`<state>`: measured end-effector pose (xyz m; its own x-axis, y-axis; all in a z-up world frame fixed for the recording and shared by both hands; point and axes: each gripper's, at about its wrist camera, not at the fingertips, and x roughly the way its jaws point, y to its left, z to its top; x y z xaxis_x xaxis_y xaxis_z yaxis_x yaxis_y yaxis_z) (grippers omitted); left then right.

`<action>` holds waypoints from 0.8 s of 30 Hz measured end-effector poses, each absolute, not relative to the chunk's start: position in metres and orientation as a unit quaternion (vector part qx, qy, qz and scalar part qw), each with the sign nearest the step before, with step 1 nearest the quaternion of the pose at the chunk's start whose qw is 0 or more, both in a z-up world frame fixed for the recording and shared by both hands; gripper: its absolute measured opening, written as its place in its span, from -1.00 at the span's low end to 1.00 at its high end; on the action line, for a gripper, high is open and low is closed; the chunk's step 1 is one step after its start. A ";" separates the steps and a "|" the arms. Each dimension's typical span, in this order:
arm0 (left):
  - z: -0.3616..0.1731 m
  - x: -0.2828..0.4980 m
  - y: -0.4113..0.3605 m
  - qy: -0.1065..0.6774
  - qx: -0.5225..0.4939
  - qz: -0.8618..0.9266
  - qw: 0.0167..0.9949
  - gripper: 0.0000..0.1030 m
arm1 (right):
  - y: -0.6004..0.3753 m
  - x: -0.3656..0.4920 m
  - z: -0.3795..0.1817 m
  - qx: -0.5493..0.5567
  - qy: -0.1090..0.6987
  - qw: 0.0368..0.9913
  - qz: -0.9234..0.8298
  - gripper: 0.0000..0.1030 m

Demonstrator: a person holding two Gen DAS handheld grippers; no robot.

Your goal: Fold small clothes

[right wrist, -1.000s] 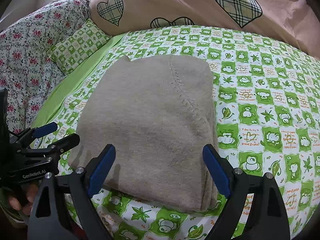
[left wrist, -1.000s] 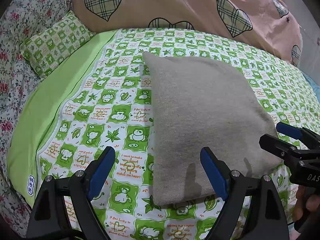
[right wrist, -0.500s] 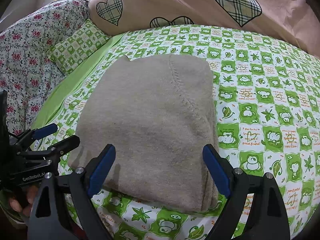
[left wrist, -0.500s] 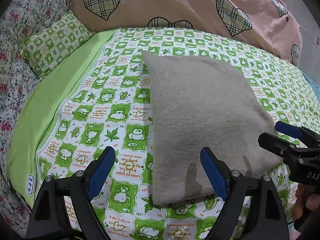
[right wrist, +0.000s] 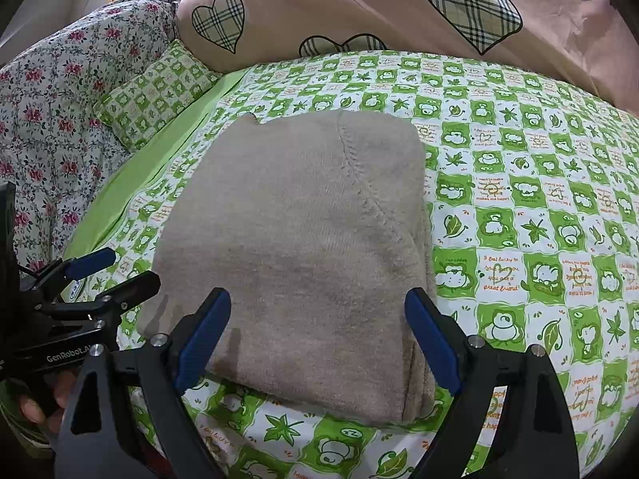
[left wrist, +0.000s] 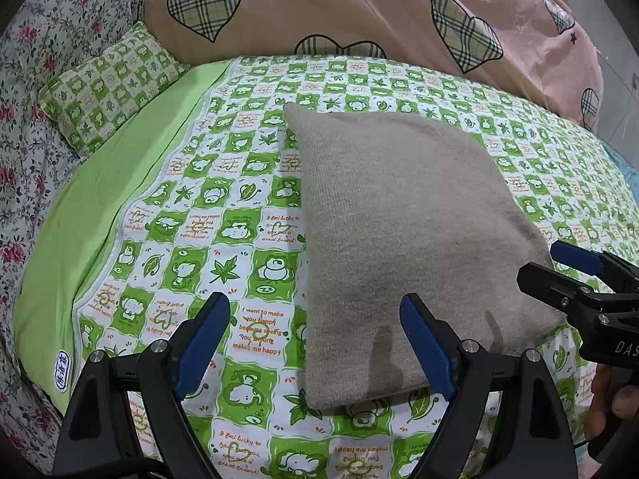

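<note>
Folded grey knit [right wrist: 295,247] flat; both grippers tilted down, jaws wide.

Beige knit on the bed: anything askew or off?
Nothing stands out. The beige knit lies folded and flat on the green sheet, slightly skewed to the check pattern. Left gripper and right gripper are open, holding nothing.

On the green checked sheet [left wrist: 247,239] lies one folded beige knit garment [left wrist: 399,239]. Beside the sheet there is one small green checked pillow [left wrist: 108,88], one pink quilt with plaid hearts [left wrist: 359,12], and one floral blanket [left wrist: 24,127]. Two grippers hang above the sheet: left gripper [left wrist: 315,343], right gripper [right wrist: 317,339].
</note>
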<state>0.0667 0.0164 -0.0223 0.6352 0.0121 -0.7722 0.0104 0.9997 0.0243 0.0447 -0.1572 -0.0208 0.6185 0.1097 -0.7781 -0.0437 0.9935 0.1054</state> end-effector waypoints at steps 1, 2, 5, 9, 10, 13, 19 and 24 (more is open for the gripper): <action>-0.022 0.066 0.016 0.427 0.013 0.000 0.904 0.70 | -0.157 0.045 -0.021 0.038 0.434 0.899 0.042 0.73; -0.022 0.066 0.016 0.426 0.014 0.000 0.904 0.70 | -0.157 0.045 -0.021 0.038 0.434 0.899 0.042 0.73; -0.022 0.066 0.015 0.426 0.014 -0.001 0.904 0.70 | -0.156 0.044 -0.020 0.039 0.434 0.899 0.042 0.73; -0.021 0.066 0.015 0.425 0.016 0.000 0.905 0.70 | -0.156 0.045 -0.020 0.039 0.434 0.899 0.043 0.73; -0.021 0.067 0.015 0.425 0.016 -0.001 0.905 0.70 | -0.155 0.045 -0.020 0.038 0.434 0.899 0.042 0.73; -0.020 0.066 0.016 0.424 0.014 -0.001 0.906 0.70 | -0.155 0.044 -0.019 0.040 0.433 0.899 0.043 0.73; -0.020 0.067 0.015 0.422 0.017 -0.005 0.906 0.70 | -0.155 0.045 -0.019 0.039 0.433 0.899 0.043 0.73; -0.020 0.066 0.014 0.422 0.017 -0.005 0.906 0.70 | -0.154 0.045 -0.016 0.040 0.431 0.901 0.041 0.73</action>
